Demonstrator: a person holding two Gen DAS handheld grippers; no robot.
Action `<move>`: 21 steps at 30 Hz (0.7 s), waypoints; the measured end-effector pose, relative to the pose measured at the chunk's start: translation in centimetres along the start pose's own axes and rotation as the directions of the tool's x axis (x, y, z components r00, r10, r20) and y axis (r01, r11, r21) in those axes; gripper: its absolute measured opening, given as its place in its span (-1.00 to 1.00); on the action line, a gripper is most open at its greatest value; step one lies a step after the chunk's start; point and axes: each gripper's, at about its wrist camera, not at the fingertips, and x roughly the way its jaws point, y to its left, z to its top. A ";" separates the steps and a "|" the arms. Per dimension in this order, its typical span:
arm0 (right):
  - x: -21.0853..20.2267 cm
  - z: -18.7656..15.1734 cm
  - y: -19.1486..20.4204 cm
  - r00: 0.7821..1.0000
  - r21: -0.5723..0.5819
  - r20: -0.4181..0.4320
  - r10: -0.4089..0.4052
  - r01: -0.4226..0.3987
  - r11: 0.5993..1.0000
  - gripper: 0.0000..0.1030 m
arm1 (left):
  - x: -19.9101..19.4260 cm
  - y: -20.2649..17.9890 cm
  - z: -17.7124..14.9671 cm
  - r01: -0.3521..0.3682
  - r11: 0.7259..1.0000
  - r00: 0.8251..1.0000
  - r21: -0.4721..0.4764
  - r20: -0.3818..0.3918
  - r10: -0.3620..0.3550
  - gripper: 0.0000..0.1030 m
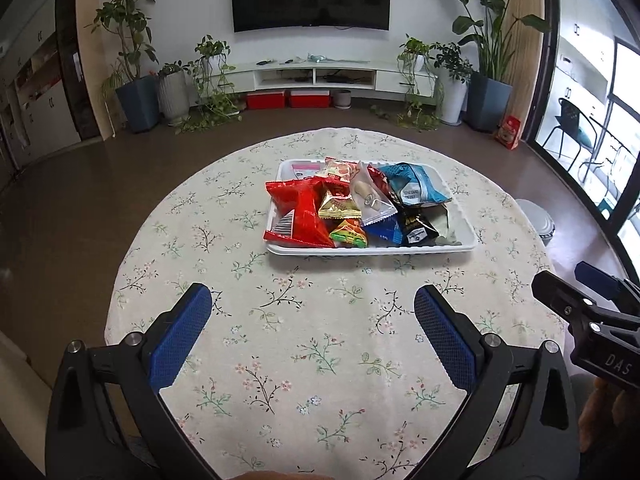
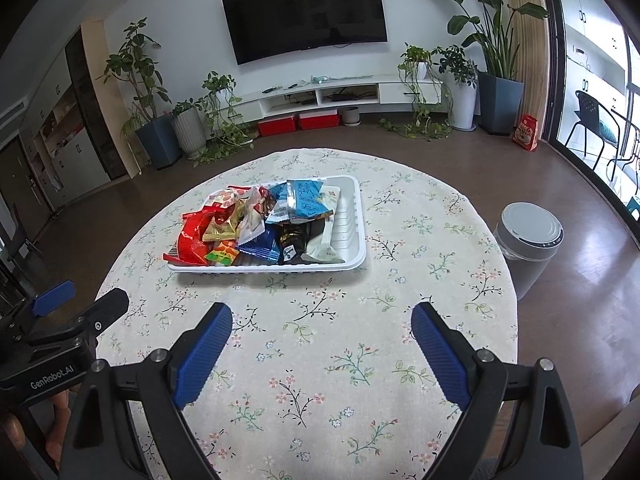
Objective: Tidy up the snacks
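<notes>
On the round tabletop, covered by a flowered cloth, a white tray was seen near the middle, well apart from both grippers. Snack packets were piled inside it: a large red bag at the left end, a gold packet and a small orange-green packet beside it, a clear wrapper in the middle, a dark blue packet, a black packet and a light blue bag toward the right. The tray's right end was left bare in the right wrist view.

The left gripper was held low over the near cloth, its blue fingers spread wide with nothing between them. The right gripper was likewise held over the cloth, fingers wide apart and holding nothing.

A grey bin was seen on the floor beside the tabletop.
</notes>
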 end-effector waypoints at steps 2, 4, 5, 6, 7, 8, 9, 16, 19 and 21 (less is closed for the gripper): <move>-0.1 0.0 0.0 1.000 -0.001 0.000 0.000 0.000 1.000 0.81 | 0.0 -0.1 0.0 -0.021 1.000 1.000 0.008 -0.001 0.021 0.99; 0.0 0.0 0.0 1.000 -0.001 0.000 0.000 0.000 1.000 0.81 | 0.1 -0.4 0.0 -0.043 0.999 0.999 0.025 0.001 0.043 0.99; 0.0 0.0 0.0 1.000 -0.002 0.000 0.001 -0.001 1.000 0.81 | 0.0 -0.4 -0.1 -0.038 0.999 0.999 0.023 0.000 0.038 0.99; -0.1 0.0 0.0 1.000 -0.002 0.001 0.002 -0.002 1.000 0.81 | 0.1 -0.2 0.0 -0.030 0.999 1.000 0.017 -0.003 0.030 0.99; -0.1 0.0 0.2 1.000 -0.003 0.001 0.001 -0.001 1.000 0.81 | 0.1 -0.2 0.0 -0.030 0.999 1.000 0.017 -0.006 0.030 0.99; -0.1 -0.1 0.2 1.000 -0.003 0.001 0.001 -0.001 1.000 0.81 | 0.0 -0.3 0.0 -0.041 0.999 0.999 0.023 -0.004 0.041 0.99; -0.2 0.0 0.2 1.000 -0.004 0.001 0.000 0.000 1.000 0.81 | 0.1 -0.4 0.0 -0.048 0.998 0.999 0.029 -0.001 0.049 0.99; -0.4 0.0 0.5 1.000 -0.003 0.006 -0.002 0.002 1.000 0.81 | 0.2 -0.5 -0.1 -0.021 0.999 1.000 0.025 -0.004 0.021 0.99; -0.4 0.0 0.5 1.000 -0.001 0.007 -0.002 0.002 1.000 0.81 | 0.3 -0.5 -0.1 -0.021 1.000 1.000 0.022 -0.009 0.021 0.99; -0.4 0.0 0.5 1.000 -0.001 0.006 -0.001 0.001 1.000 0.81 | 0.4 -0.5 -0.1 -0.025 0.999 1.000 0.021 -0.011 0.025 0.99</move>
